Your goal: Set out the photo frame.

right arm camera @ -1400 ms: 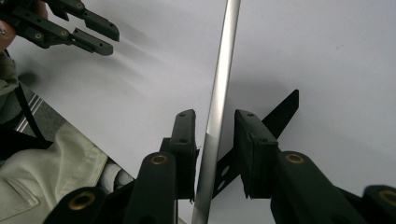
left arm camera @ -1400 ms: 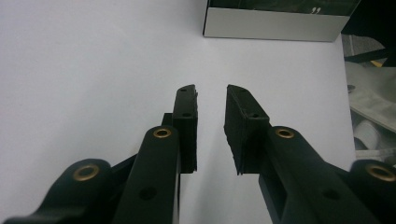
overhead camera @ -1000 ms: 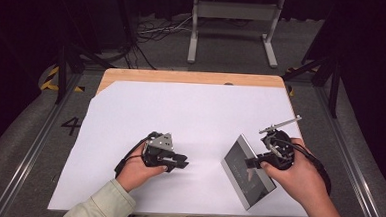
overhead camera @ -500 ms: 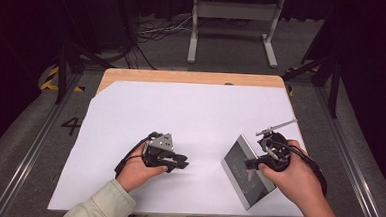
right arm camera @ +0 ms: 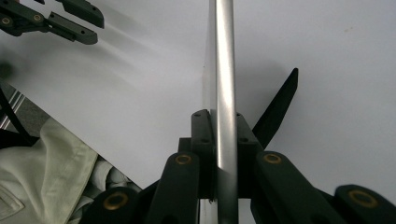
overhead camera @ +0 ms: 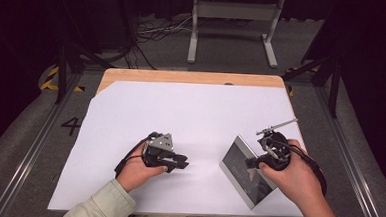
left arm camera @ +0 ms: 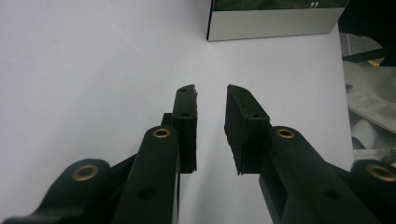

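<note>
The right gripper (overhead camera: pixel 256 163) has just been closing its fingers (right arm camera: pixel 201 135) and now they pinch the raised edge of the flat silver-sided box with a dark printed face (overhead camera: pixel 243 167), which is tilted up on the white table (overhead camera: pixel 205 114) at its near right. Over on the left, the left gripper (left arm camera: pixel 211 100) rests low on the table, well apart from the box, fingers narrowly parted with nothing between them.

High cam looks down; 2 gripper cams sit close, sharing white table (overhead camera: pixel 190 113).

White sheet (overhead camera: pixel 195 113) covers a wooden table (overhead camera: pixel 182 77); metal stand (overhead camera: pixel 233 13) beyond.
</note>
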{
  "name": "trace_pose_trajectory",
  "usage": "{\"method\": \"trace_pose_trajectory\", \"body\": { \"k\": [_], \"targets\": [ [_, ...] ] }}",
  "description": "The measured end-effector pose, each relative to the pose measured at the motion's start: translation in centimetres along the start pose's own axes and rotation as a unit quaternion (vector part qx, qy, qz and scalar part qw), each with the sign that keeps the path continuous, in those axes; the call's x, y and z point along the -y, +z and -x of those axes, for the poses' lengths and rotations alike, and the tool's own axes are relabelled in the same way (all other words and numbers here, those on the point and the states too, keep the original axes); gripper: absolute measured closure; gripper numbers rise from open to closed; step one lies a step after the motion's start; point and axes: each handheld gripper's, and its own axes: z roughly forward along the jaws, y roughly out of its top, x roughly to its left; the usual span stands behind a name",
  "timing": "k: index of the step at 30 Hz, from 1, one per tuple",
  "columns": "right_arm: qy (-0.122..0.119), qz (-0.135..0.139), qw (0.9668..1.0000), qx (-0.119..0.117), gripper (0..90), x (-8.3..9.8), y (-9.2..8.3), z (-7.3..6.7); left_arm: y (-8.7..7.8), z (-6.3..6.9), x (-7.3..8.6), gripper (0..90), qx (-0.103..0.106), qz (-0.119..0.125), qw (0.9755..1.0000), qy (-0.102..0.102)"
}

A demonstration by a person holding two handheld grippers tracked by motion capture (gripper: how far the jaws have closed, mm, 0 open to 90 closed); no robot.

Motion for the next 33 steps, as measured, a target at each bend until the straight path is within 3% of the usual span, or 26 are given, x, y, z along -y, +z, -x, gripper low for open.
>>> {"method": "trace_pose_trajectory", "body": {
  "k": [9,20,27,33],
  "targets": [
    [-0.005,0.011,0.9999,-0.009,83.7,-1.1,-0.9,0.5,-0.3,0.0,0.2,74.4,-0.003,0.002,1.0000,-0.005],
    [-0.064,0.005,0.9976,-0.027,83.7,-3.7,-1.0,-0.2,-1.5,-0.2,1.5,74.4,-0.024,0.005,0.9994,-0.023],
    [-0.100,-0.009,0.9939,-0.046,83.7,-5.2,-0.7,-0.1,-2.0,-0.1,2.1,74.4,-0.038,0.004,0.9989,-0.027],
    [-0.149,-0.024,0.9868,-0.060,83.7,-6.7,-0.3,0.1,-2.2,-0.3,2.3,74.4,-0.040,0.005,0.9987,-0.030]
  ]
}}
